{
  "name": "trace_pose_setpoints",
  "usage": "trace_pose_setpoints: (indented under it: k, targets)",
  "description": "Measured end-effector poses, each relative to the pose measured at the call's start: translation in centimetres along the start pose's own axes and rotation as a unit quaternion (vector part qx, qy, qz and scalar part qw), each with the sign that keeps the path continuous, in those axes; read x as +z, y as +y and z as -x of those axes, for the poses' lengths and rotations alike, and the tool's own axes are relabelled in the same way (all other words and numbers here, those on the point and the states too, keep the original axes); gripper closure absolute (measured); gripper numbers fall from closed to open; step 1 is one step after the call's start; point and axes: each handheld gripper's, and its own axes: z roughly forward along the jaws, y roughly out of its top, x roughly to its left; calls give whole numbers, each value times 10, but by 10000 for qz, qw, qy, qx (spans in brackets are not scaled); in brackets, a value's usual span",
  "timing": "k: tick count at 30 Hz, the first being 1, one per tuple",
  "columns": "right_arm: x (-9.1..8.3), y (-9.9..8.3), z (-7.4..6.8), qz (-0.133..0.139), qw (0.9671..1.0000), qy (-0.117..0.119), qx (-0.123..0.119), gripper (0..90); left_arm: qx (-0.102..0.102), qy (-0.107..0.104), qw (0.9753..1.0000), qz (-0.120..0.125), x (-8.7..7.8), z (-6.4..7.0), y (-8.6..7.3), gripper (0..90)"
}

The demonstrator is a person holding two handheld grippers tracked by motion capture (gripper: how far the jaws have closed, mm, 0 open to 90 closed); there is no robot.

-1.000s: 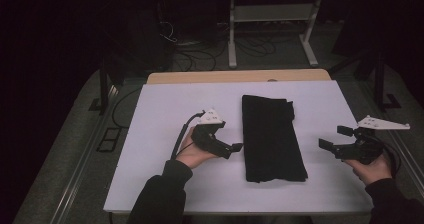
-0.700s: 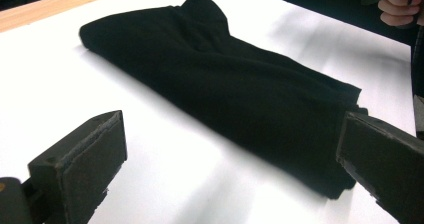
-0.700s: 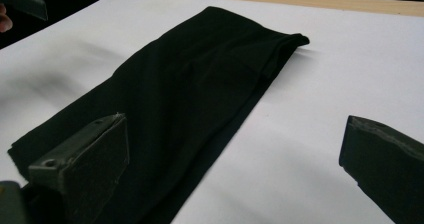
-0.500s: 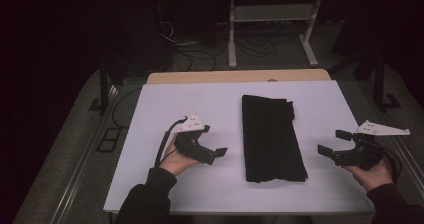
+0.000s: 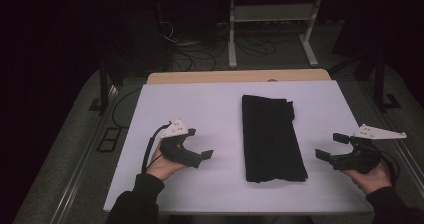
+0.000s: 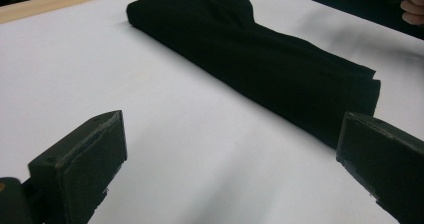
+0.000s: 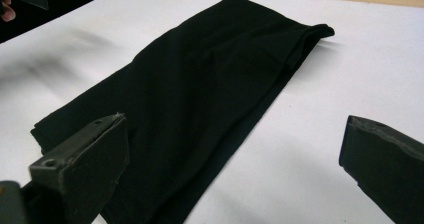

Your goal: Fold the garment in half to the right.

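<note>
White table (image 5: 200, 104), folded black cloth (image 5: 272, 139) between left hand-held gripper (image 5: 202, 156) and right hand-held gripper (image 5: 332, 146), both released.

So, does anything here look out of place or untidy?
Only a small thing: the folded black cloth on the white table is uneven at its far end, where one layer sticks out sideways. Both grippers, left and right, are open and apart from it.
</note>
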Motion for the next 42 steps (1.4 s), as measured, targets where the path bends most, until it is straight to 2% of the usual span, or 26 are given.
trace_pose_setpoints:
  k: [8, 12, 14, 23, 27, 34, 37, 42]
  targets:
    - [0, -1, 1, -19, 10000, -15, -1, 0, -42, 89, 9999, 75, -14, -6, -10, 0]
    - [0, -2, 1, -8, 10000, -29, -3, 0, -125, 144, 9997, 148, -20, -10, -19, 0]
    - [0, -2, 1, -10, 10000, -24, -6, 0, -187, 218, 9994, 172, -25, -13, -25, 0]
    - [0, -3, 1, -14, 10000, -29, 17, 0, -239, 402, 9986, 243, -40, -20, -39, 0]
    - [0, -3, 2, -12, 10000, -36, 11, 0, -298, 610, 9974, 239, -48, -27, -48, 0]
    - [-1, -4, 3, 3, 10000, -47, 29, 0, -381, 779, 9958, 279, -63, -33, -56, 0]
    - [-2, -3, 4, 34, 10000, -61, 26, 0, -442, 945, 9943, 240, -76, -36, -64, 0]
    - [-3, -5, 6, 45, 9999, -88, 75, 0, -627, 1105, 9916, 232, -86, -40, -75, 0]
